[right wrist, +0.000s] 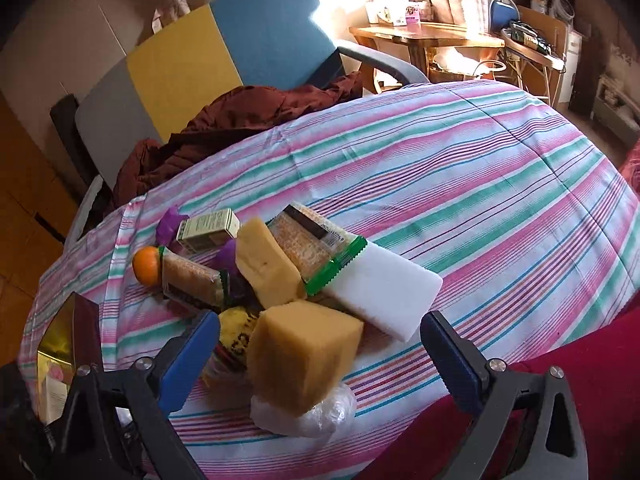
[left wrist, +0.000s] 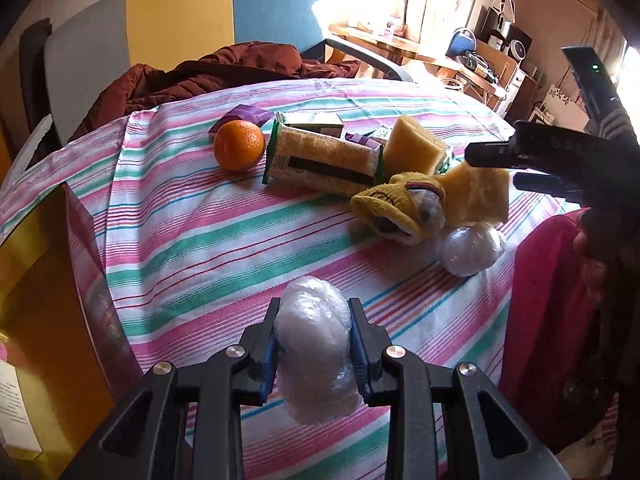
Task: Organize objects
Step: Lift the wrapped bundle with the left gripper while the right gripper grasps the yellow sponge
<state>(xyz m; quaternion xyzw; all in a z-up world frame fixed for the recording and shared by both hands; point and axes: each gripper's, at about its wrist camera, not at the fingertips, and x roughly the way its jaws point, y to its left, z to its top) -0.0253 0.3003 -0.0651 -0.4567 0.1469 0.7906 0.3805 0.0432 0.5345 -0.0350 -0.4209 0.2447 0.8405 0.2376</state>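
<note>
Pinching a plastic-wrapped bundle [left wrist: 316, 344] between its blue pads, the left hand-held gripper [left wrist: 314, 344] holds it above the striped desk [left wrist: 200, 240]; the bundle's long axis runs from 12 to 6 o'clock in the left wrist view, its lower end cut off from sight behind the jaws. Right hand-held gripper [right wrist: 320, 360]: jaws spread wide, nothing pressed between the pads, a tan sponge block [right wrist: 304, 356] lying in the gap with one corner pointing toward 6 o'clock. Second wrapped bundle [left wrist: 472, 248]: roundish, at 3 o'clock of the held one, partly hidden under the sponge block in the right wrist view. Yellow knitted item [left wrist: 400, 208]: crumpled, contents hard to make out. Cracker packet [left wrist: 324, 160]: long axis from 10 to 4 o'clock, barcode side up. Orange [left wrist: 239, 145]: at 9 o'clock of the packet, just beside it. Second tan sponge [left wrist: 414, 144]: tilted, leaning on the pile. White foam block [right wrist: 384, 292]: long axis from 10 to 4 o'clock, one end tucked under a second packet [right wrist: 316, 248]. Small green carton [right wrist: 208, 230]: print too small to read. Purple wrappers [left wrist: 244, 114]: mostly hidden behind the orange. Box [left wrist: 44, 320] at 9 o'clock: cut off by the frame edge.
</note>
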